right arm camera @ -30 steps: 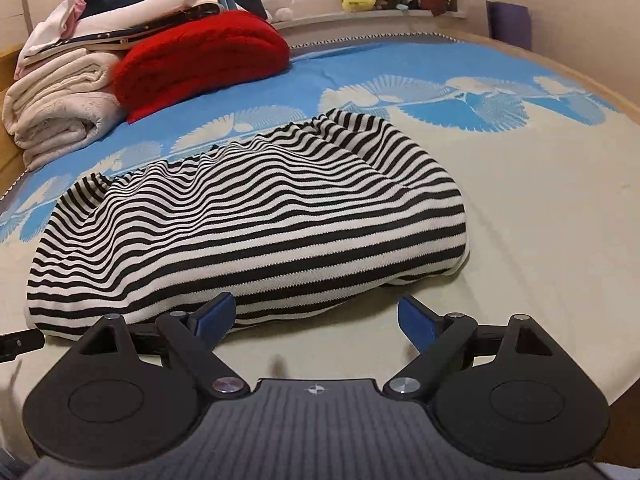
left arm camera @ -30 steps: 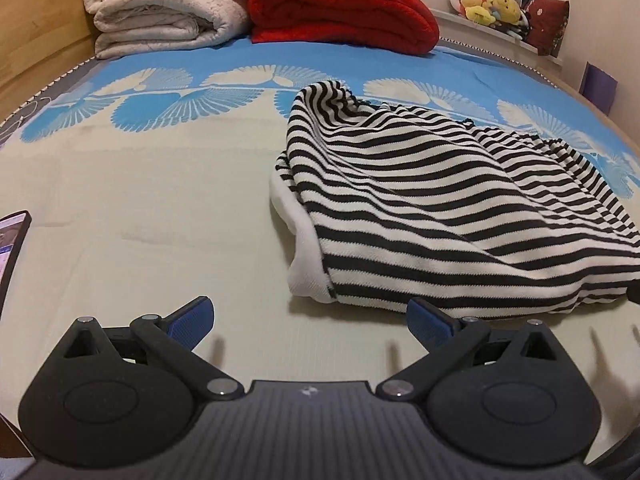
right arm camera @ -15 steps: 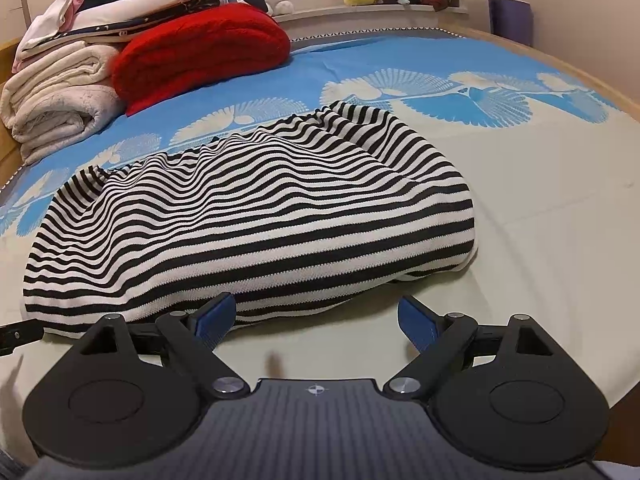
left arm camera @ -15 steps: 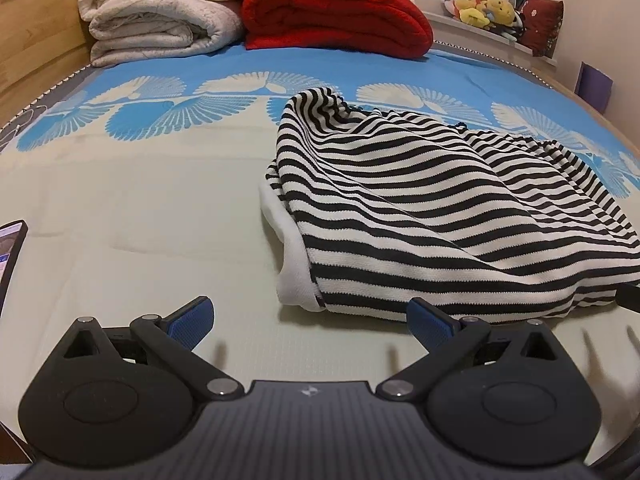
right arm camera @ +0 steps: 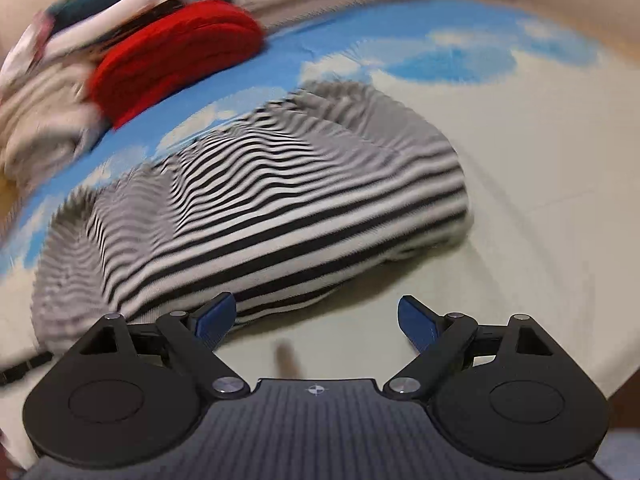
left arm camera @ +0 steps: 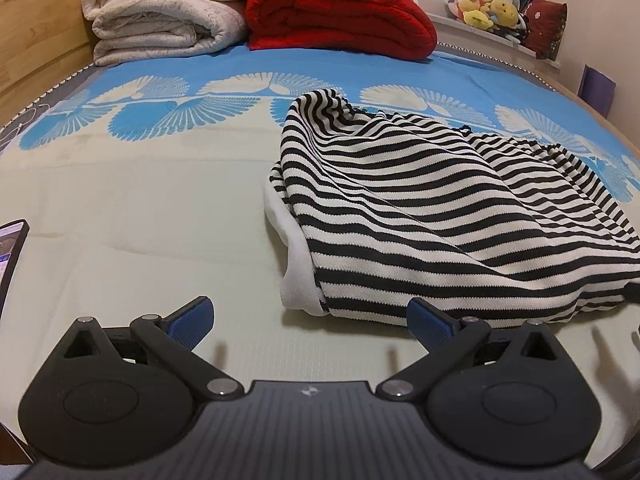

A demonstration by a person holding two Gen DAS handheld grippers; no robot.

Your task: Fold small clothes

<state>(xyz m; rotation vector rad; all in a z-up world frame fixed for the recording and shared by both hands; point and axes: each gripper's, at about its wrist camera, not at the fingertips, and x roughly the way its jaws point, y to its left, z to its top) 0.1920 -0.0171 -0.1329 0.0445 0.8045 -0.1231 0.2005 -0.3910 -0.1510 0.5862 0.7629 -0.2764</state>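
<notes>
A black-and-white striped garment (left arm camera: pixel 432 208) lies rumpled on the bed, with a white inner edge showing at its near left corner. It also shows in the right wrist view (right arm camera: pixel 280 208), blurred by motion. My left gripper (left arm camera: pixel 310 320) is open and empty, just short of the garment's near left corner. My right gripper (right arm camera: pixel 316 318) is open and empty, just short of the garment's near edge, with its left fingertip (right arm camera: pixel 214 316) in front of the striped cloth.
The bed sheet (left arm camera: pixel 140 208) is cream with a blue fan-pattern band. Folded white blankets (left arm camera: pixel 160 16) and a red blanket (left arm camera: pixel 340 16) are stacked at the far side. Plush toys (left arm camera: pixel 488 8) sit on the windowsill. A phone screen (left arm camera: pixel 10 248) shows at the left edge.
The left gripper has shifted slightly, so the garment sits a little further right in its view. The right gripper is now moving fast and has tilted; its view is blurred. Both stay open.
</notes>
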